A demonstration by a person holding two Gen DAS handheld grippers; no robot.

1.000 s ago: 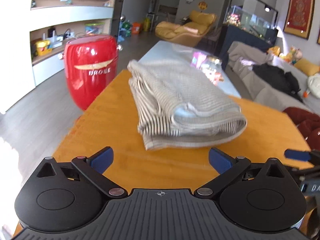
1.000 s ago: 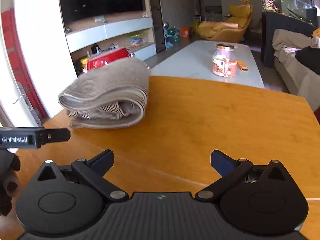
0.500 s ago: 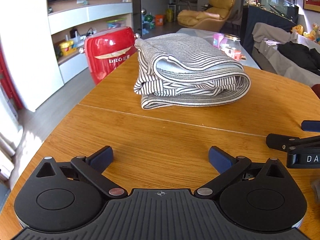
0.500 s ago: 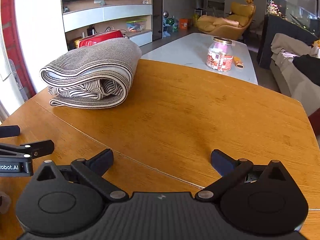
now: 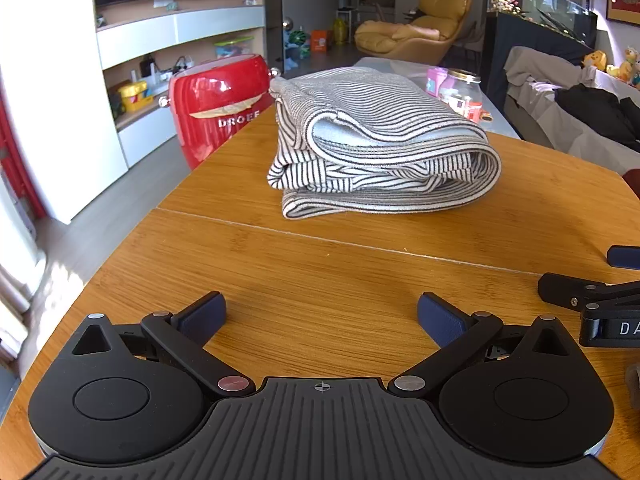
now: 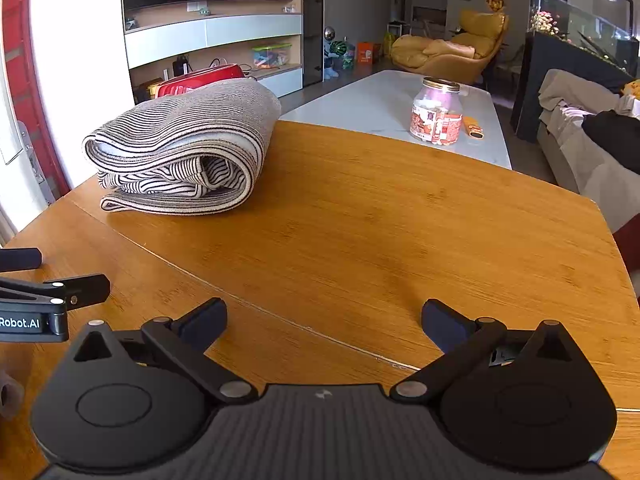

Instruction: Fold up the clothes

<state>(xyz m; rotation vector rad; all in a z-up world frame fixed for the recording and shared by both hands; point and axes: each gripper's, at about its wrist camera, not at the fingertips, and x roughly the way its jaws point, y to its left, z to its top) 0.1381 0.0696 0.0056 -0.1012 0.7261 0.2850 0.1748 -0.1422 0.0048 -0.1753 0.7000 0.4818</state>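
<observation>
Lying on the wooden counter (image 5: 320,280), the folded striped garment (image 5: 380,144) sits straight ahead of the left tool (image 5: 322,312) and ahead-left of the right tool (image 6: 324,318), so the left one seems nearer. Both tools are wide open and empty. Its far side is hidden, and its long axis is hard to judge.

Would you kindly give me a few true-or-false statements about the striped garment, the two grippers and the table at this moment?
1. The black-and-white striped garment lies folded on the orange wooden table. True.
2. The left gripper is clamped on the garment. False: it is open and empty, apart from the cloth.
3. The right gripper is open. True.
4. The clear glass jar stands on the wooden table. False: it stands on the pale table behind.
</observation>
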